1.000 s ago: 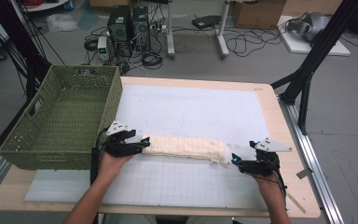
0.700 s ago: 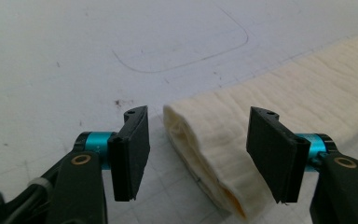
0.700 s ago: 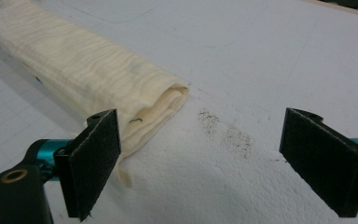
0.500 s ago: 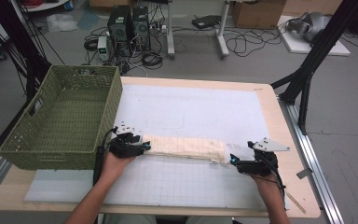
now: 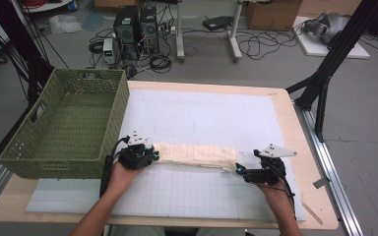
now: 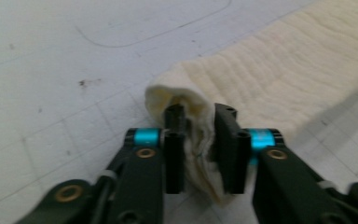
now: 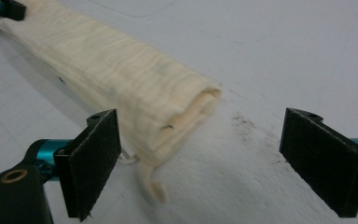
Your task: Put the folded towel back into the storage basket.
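On the far left stood the green basket [image 5: 64,128], just beside my left gripper [image 5: 150,155]. Its jaws had just been closing, and they pinched the left end of the folded cream cloth [image 6: 279,79] (bunched fabric sat squeezed between the pads). The cloth [image 5: 194,155] lay stretched across the white mat [image 5: 202,118] near the front of the table. At its right end my right gripper [image 7: 200,163] stood spread wide, pads clear of the fabric.

Cream ribbed folded cloth [image 5: 194,155]; green woven basket [image 5: 66,129]; white gridded mat [image 5: 197,118]; black jaws with cyan fittings.
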`<action>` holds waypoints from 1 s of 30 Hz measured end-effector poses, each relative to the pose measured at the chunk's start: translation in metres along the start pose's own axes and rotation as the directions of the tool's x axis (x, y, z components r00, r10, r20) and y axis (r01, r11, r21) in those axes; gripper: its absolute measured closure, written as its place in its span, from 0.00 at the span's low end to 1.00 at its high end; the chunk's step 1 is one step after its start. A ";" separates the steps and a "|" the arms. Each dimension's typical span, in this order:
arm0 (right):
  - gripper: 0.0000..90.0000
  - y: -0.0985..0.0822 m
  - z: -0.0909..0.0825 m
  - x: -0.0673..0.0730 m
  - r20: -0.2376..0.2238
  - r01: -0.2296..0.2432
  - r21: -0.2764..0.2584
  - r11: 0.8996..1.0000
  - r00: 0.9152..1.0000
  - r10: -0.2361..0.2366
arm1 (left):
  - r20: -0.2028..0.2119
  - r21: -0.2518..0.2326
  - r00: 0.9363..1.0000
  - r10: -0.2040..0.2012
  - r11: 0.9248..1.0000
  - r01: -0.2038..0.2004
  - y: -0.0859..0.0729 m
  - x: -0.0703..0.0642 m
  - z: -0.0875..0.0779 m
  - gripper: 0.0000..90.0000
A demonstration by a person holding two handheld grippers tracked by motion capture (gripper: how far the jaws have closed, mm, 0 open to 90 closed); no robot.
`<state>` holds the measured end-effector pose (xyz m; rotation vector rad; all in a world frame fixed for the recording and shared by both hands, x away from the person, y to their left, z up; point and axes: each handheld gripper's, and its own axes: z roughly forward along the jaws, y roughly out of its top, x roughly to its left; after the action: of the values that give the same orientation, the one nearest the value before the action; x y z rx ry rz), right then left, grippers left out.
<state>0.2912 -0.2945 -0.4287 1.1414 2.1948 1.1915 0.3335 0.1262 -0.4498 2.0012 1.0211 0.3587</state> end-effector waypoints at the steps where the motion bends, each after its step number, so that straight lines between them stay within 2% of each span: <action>1: 0.13 0.001 0.002 0.002 -0.010 0.004 -0.002 1.000 1.000 -0.004 | 0.001 -0.001 1.000 0.004 1.000 -0.004 0.000 0.000 0.000 0.88; 2: 0.13 0.002 0.004 0.003 -0.015 0.001 -0.002 1.000 1.000 -0.001 | 0.003 -0.001 1.000 0.002 1.000 -0.002 0.000 0.000 0.000 0.88; 4: 0.14 0.003 0.009 0.006 -0.029 -0.033 0.003 0.999 0.999 0.033 | 0.006 -0.007 1.000 -0.011 1.000 0.011 -0.001 0.000 0.000 0.89; 6: 0.26 0.003 0.013 0.007 -0.013 -0.061 -0.005 0.998 0.998 0.061 | 0.006 -0.012 1.000 -0.016 1.000 0.016 -0.001 0.000 0.000 0.89; 8: 0.30 0.003 0.015 0.007 0.004 -0.094 -0.005 0.996 0.996 0.094 | 0.005 -0.013 1.000 -0.017 1.000 0.017 -0.002 0.000 0.000 0.89; 11: 0.38 0.004 0.018 0.007 0.008 -0.115 -0.005 0.993 0.993 0.115 | 0.004 -0.014 1.000 -0.017 1.000 0.017 -0.002 0.000 -0.001 0.88; 15: 0.46 0.004 0.024 0.009 0.008 -0.113 0.022 0.993 0.994 0.113 | 0.006 -0.020 1.000 -0.025 0.999 0.025 -0.003 0.000 -0.001 0.88; 20: 0.57 -0.003 0.034 0.011 0.012 -0.095 0.109 0.990 0.995 0.094 | 0.008 -0.019 1.000 -0.028 0.999 0.028 -0.003 0.001 -0.001 0.88; 22: 0.65 -0.003 0.033 0.013 0.010 -0.084 0.105 0.991 0.996 0.083 | 0.009 -0.018 1.000 -0.028 0.999 0.028 -0.003 0.001 -0.001 0.88; 24: 0.69 -0.003 0.033 0.015 0.011 -0.085 0.113 0.990 0.996 0.084 | 0.009 -0.019 1.000 -0.027 0.999 0.027 -0.003 0.001 -0.002 0.88; 27: 0.73 -0.003 0.033 0.016 0.010 -0.105 0.121 0.987 0.995 0.104 | 0.009 -0.017 1.000 -0.023 1.000 0.024 -0.003 0.001 -0.002 0.88; 30: 0.81 -0.002 0.032 0.018 0.001 -0.113 0.124 0.986 0.994 0.114 | 0.008 -0.019 1.000 -0.020 1.000 0.020 -0.003 0.001 -0.002 0.89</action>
<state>0.3006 -0.2642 -0.4481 1.3308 2.2621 1.1171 0.3311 0.1291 -0.4514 1.9722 1.0286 0.3484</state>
